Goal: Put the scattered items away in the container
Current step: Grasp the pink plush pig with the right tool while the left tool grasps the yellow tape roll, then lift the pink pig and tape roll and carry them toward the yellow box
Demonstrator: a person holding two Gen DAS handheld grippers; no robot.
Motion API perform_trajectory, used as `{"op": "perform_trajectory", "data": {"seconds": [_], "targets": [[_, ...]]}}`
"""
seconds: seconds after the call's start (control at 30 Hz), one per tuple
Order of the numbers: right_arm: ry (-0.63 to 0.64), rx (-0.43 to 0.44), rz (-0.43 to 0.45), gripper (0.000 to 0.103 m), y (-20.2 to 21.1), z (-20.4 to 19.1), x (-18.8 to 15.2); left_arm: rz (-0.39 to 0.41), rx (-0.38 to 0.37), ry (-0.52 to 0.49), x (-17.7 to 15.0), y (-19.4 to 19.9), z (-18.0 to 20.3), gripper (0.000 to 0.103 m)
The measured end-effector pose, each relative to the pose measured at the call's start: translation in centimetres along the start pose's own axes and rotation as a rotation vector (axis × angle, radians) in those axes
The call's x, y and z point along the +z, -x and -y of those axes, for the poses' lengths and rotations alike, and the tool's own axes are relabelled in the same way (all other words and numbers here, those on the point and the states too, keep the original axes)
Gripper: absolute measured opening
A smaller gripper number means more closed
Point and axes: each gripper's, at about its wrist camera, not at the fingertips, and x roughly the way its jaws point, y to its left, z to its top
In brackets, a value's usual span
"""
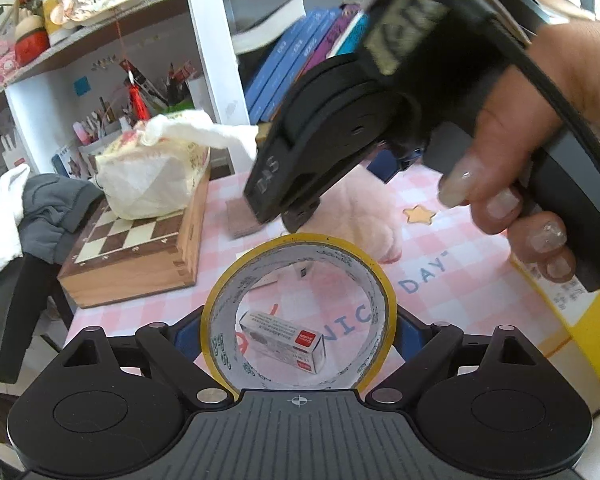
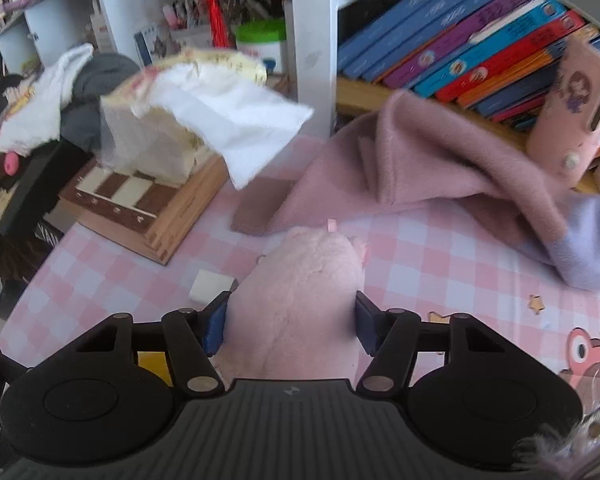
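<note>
Left gripper point(image 1: 298, 336) clamps wide; right gripper point(image 2: 292, 320) pinches, angled down

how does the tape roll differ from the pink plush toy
The tape roll is a rigid hollow ring with a yellow edge; the pink plush toy is soft, solid and fuzzy. The roll stands on edge between the left tool; the toy lies on the table between the right tool. Each sits between blue pads.

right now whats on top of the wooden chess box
A tissue pack sits on the wooden chess box, one tissue pulled out. The squares beneath it are covered; nothing shows what the shut box holds.
</note>
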Motion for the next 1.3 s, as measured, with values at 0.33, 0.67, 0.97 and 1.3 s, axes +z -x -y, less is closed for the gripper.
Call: {"op": "perform_trajectory", "data": {"seconds": [0.33, 0.67, 0.97, 1.3], "targets": [[-0.04, 0.048, 0.096, 0.06, 6.8, 0.3, -1.7, 0.042, -0.007, 0.02, -0.9, 5.9, -0.6, 0.092], [-0.065, 0.115, 0.153, 0.06, 13.3, -0.5, -5.0, 0.065, -0.022, 0.1, -2.9, 11.8, -2.2, 0.092], [-0.043, 0.127, 0.173, 0.06, 17.5, -2.9, -9.1, 0.079, -0.044, 0.148, -4.5, 15.7, -3.1, 0.092], [-0.019, 0.11, 0.187, 0.06, 21.6, -5.5, -14.3, 0.1, -0.061, 0.18, -6.7, 20.0, -3.4, 0.092]]}}
